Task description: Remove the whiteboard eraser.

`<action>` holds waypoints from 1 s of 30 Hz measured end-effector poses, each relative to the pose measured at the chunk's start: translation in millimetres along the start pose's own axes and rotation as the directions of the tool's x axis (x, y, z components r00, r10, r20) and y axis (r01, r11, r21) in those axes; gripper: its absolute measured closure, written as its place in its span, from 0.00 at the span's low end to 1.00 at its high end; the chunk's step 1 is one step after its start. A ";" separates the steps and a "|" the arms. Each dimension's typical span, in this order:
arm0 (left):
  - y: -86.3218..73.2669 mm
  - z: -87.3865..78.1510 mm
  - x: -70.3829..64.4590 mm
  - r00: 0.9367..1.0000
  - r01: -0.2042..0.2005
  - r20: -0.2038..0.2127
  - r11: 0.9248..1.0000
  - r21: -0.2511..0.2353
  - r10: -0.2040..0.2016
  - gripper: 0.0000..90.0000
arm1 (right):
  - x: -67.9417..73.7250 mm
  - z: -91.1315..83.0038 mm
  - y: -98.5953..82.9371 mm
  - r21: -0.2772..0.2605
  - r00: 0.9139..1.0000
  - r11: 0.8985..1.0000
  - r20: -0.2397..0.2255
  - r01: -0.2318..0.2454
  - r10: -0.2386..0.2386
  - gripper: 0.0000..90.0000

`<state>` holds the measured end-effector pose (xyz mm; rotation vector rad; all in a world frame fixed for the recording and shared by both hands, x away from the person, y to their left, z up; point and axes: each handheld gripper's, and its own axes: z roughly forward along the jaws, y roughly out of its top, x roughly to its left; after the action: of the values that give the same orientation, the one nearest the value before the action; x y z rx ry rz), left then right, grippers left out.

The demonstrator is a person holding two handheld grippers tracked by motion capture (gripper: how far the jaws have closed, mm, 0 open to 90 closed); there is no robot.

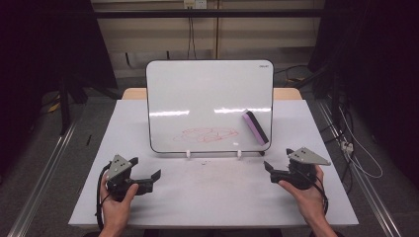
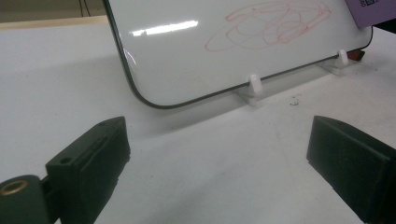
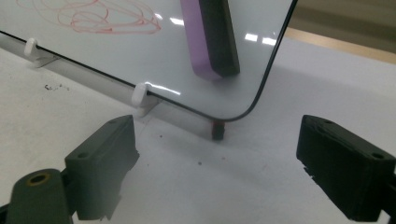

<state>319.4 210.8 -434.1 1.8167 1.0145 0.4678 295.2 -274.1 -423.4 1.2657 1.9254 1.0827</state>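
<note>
A whiteboard (image 1: 207, 94) stands tilted on small white feet at the middle of the table, with red scribbles (image 1: 207, 134) low on its face. A purple and black eraser (image 1: 255, 127) sticks to the board near its lower right corner. My left gripper (image 1: 148, 179) rests open near the front left, empty, jaws wide apart and facing the board's lower left corner (image 2: 154, 100). My right gripper (image 1: 276, 168) rests open at the front right, empty, facing the eraser (image 3: 210, 37) and the board's lower right corner. A small red-tipped object (image 3: 218, 129) stands behind that corner.
The white table (image 1: 212, 197) has bare room in front of the board, with a few dark specks (image 3: 51, 86) on it. Cables (image 1: 360, 158) hang off the right side. Dark frames and a metal rail (image 1: 44, 168) flank the table.
</note>
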 end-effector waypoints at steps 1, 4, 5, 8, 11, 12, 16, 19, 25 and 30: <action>0.0 -0.1 -0.2 1.000 0.000 -0.001 1.000 -0.002 0.000 0.06 | 1.0 0.3 2.0 -0.008 1.000 1.000 0.003 0.006 -0.006 0.15; 0.9 0.4 0.6 1.000 -0.001 -0.003 1.000 -0.003 0.001 0.06 | 2.5 1.7 9.2 -0.021 1.000 0.999 -0.007 0.029 -0.029 0.16; 1.3 1.1 1.0 1.000 0.006 0.000 1.000 -0.007 -0.006 0.06 | 2.8 2.3 11.3 -0.021 1.000 0.999 -0.010 0.029 -0.029 0.17; 2.0 4.5 1.5 1.000 0.007 0.003 1.000 -0.002 -0.007 0.06 | 4.3 5.9 19.7 -0.036 0.999 0.998 -0.009 0.043 -0.043 0.19; 1.9 5.5 1.5 1.000 0.002 0.008 1.000 0.004 -0.002 0.06 | 4.9 9.8 27.0 -0.031 0.998 0.998 -0.008 0.058 -0.059 0.20; 1.8 5.3 1.3 1.000 0.006 0.007 1.000 -0.001 -0.006 0.06 | 4.5 10.8 28.4 -0.030 0.998 0.998 -0.005 0.060 -0.060 0.22; 1.2 3.9 2.5 1.000 0.010 0.003 1.000 -0.004 -0.010 0.06 | 3.1 19.2 35.5 -0.024 0.998 0.997 -0.002 0.069 -0.069 0.26; 0.6 1.8 3.3 1.000 0.012 0.003 1.000 -0.011 -0.012 0.06 | 1.7 24.0 40.0 -0.028 0.997 0.997 0.007 0.073 -0.073 0.30; 0.6 1.1 3.5 1.000 0.014 0.002 1.000 -0.011 -0.014 0.06 | 0.2 34.0 49.2 -0.006 0.996 0.996 0.020 0.088 -0.088 0.33; 0.3 2.0 3.8 1.000 0.010 0.005 1.000 -0.004 -0.010 0.06 | 3.3 43.8 51.8 0.023 0.993 0.993 0.023 0.115 -0.116 0.38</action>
<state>323.0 212.7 -435.2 1.8075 1.0179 0.4591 352.7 -246.2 -400.3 1.1582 1.9707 0.9864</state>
